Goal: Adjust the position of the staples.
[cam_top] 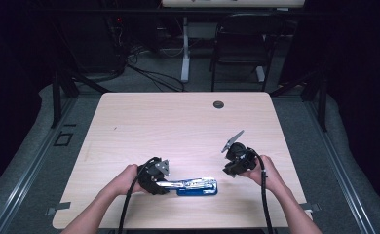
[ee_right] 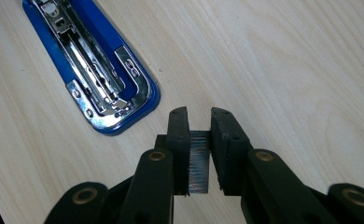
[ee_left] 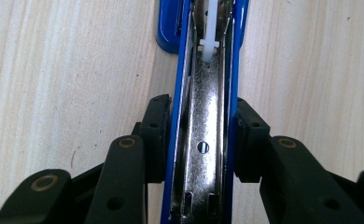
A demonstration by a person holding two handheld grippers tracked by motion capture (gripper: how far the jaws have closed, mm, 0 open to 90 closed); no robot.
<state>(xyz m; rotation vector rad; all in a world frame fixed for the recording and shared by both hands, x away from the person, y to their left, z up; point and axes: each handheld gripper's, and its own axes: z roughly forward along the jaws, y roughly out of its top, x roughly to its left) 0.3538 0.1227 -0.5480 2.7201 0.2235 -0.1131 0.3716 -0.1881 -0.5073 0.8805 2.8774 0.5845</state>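
**Q:** State the condition of each hand-held gripper.

**A:** My left hand-held gripper (ee_left: 201,135) is pinching the stapler (ee_left: 203,154) across its blue side walls, one jaw on each side, with the open chrome magazine channel between them. My right hand-held gripper (ee_right: 199,154) is pinching a strip of staples (ee_right: 199,161), held flat between its pads above the bench (ee_right: 287,70).

**Q:** Where is the stapler?

**A:** It lies opened out flat at the near middle of the bench, long axis running left to right. My left hand-held gripper (cam_top: 155,176) holds its left end; my right hand-held gripper (cam_top: 237,161) hovers just off its right end, apart from it.

**Q:** How will these parts handle?

**A:** I judge the stapler stiff and moderately heavy: metal frame, plastic shell. The smooth side walls may slip, so grip low and square across the body, as now. The staple strip is light and brittle; it is likely glued wire, and will snap or shed if squeezed hard or bent. Hold it by its flat sides, legs downward, and keep it in line with the channel.
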